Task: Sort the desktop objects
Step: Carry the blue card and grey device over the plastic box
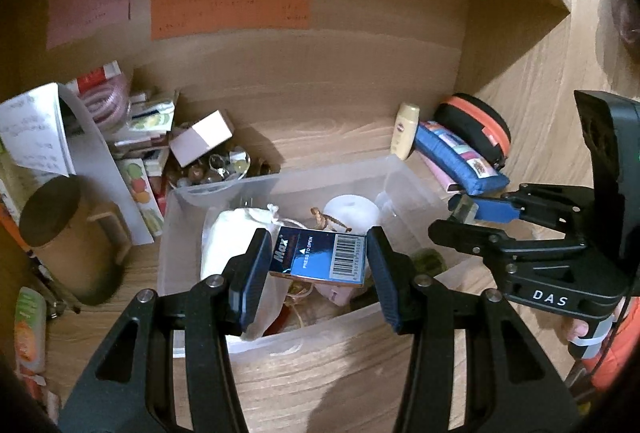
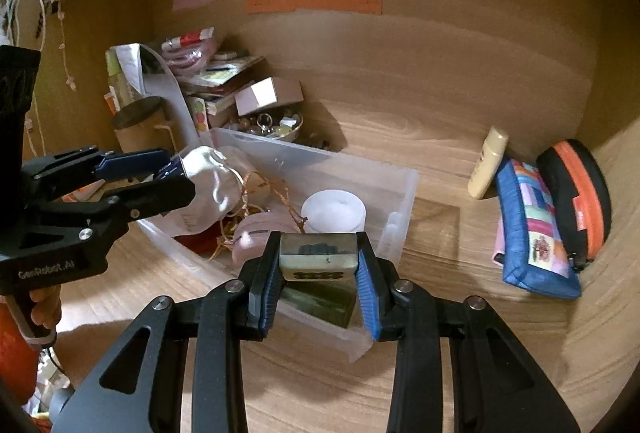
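Observation:
My left gripper [image 1: 319, 233] is shut on a blue staples box [image 1: 320, 259] with a barcode, and holds it above the clear plastic bin [image 1: 320, 329]. In the bin lie a white drawstring pouch [image 1: 236, 233], a white roll [image 1: 352, 209], brown twine and a pink case. In the right wrist view my right gripper [image 2: 318, 237] is shut on a small greenish translucent block [image 2: 318, 257] over the near rim of the bin [image 2: 320, 153]. Each gripper shows in the other's view: the right gripper [image 1: 460, 209] beside the bin, the left gripper [image 2: 176, 169] over the pouch.
A lidded brown cup [image 1: 60, 233] and a pile of small boxes with a bowl of beads [image 1: 216, 165] stand left of the bin. A cream bottle [image 2: 488, 161], a blue pencil case [image 2: 532, 229] and a black-orange case [image 2: 576, 193] lie to the right. Wooden walls enclose the desk.

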Demonstrator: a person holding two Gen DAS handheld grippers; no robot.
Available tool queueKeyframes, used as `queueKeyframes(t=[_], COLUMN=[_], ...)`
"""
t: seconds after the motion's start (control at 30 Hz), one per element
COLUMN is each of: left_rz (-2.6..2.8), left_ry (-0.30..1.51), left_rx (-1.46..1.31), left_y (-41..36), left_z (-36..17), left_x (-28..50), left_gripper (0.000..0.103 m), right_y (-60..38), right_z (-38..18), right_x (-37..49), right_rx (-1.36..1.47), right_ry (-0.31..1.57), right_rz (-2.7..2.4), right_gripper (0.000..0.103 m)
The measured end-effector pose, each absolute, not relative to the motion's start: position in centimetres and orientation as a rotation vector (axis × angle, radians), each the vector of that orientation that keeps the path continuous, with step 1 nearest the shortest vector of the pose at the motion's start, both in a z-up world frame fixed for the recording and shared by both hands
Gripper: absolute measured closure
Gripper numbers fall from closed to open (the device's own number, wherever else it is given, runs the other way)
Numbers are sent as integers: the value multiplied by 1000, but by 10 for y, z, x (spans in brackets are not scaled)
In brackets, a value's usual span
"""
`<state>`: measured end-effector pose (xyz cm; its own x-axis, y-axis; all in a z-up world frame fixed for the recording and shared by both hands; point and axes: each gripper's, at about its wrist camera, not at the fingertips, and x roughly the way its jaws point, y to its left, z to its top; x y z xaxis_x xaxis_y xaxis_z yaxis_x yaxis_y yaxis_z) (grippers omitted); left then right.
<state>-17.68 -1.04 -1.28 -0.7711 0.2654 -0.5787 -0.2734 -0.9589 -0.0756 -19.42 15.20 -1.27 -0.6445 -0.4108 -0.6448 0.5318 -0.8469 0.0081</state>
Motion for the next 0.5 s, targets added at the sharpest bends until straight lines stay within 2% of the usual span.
queueKeyframes(t=[0.5], left_rz=[2705], left_ry=[1], left_rx=[-945], left_y=[-14], left_z=[-30], left_x=[-205], left_gripper=[54], right_y=[139], right_z=[-42], right_x=[-227], right_rx=[972], right_ry=[300], right_rz=[-2423], right_gripper=[72])
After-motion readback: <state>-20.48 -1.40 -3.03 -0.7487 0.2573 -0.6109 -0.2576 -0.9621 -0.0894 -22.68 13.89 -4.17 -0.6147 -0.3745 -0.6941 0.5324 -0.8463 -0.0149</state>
